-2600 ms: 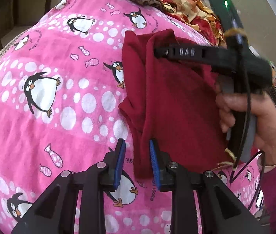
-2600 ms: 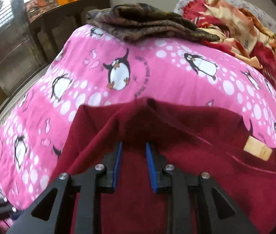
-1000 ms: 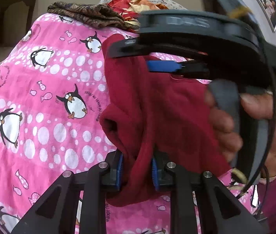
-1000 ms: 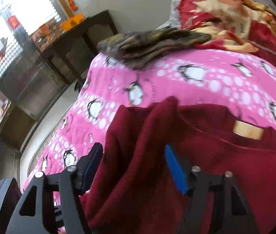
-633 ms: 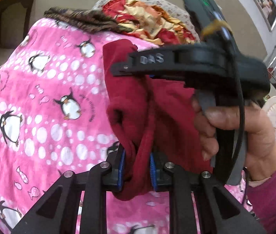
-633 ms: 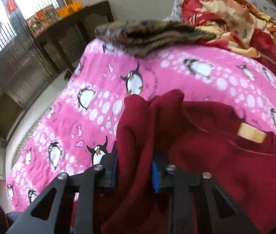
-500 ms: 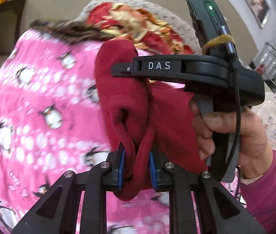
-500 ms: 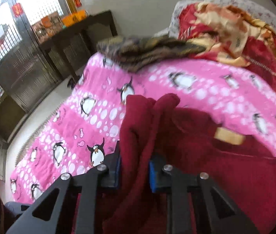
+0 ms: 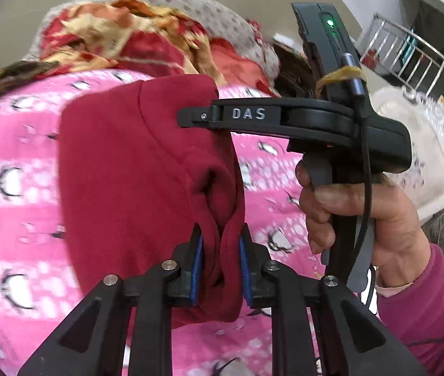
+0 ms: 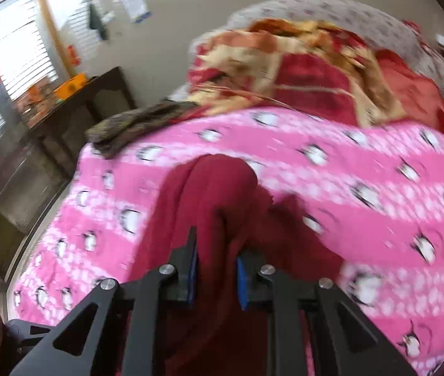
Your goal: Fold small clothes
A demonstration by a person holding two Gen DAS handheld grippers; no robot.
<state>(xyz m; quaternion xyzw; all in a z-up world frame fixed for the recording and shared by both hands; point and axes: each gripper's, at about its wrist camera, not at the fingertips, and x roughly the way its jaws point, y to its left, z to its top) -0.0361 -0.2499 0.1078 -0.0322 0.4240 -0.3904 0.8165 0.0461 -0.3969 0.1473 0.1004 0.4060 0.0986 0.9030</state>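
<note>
A dark red garment (image 9: 134,169) hangs in the air above the pink penguin blanket (image 9: 8,163). My left gripper (image 9: 220,250) is shut on a bunched edge of it at the bottom. My right gripper (image 10: 215,263) is shut on another bunched edge of the red garment (image 10: 209,194); in the left wrist view its black body (image 9: 284,119) reaches in from the right and pinches the garment's upper right edge. The cloth drapes down to the left between the two grips.
A red and yellow floral quilt (image 9: 134,34) and a brown patterned cloth (image 10: 140,119) lie at the far end of the blanket. A dark wooden table (image 10: 96,91) stands beyond on the left. A white chair (image 9: 410,144) and metal railing (image 9: 425,59) are on the right.
Both grippers closed on the garment's edges, then lifted it off the blanket. It now hangs between them, higher and spread wider than half a second ago.
</note>
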